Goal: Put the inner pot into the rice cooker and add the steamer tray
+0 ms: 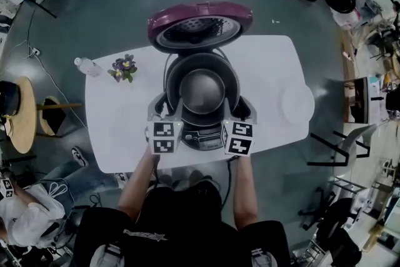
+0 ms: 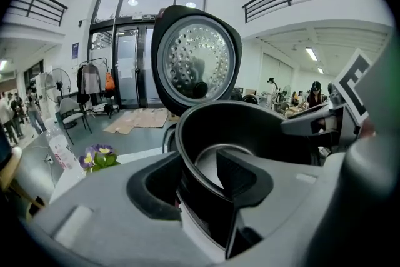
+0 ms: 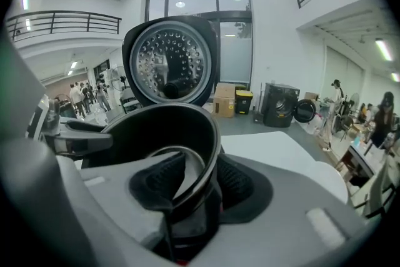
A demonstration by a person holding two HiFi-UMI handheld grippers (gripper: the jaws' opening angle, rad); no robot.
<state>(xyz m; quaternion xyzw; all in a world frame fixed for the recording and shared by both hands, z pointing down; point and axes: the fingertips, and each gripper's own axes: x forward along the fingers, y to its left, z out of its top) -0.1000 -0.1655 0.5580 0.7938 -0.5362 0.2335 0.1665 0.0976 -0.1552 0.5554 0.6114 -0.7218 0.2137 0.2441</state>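
Dark round metal inner pot (image 1: 202, 89) sits over the well of the grey rice cooker (image 1: 201, 136) with its maroon lid (image 1: 200, 25) raised, on the white worktop (image 1: 119, 134); seated or not, cannot tell. Left gripper (image 2: 206, 179) and right gripper (image 3: 187, 187) each clamp the thin rim, one per side. Risk: uneven hands tilt the pot and it jams on the well wall; a rim grip may slip. Steamer tray not identified.
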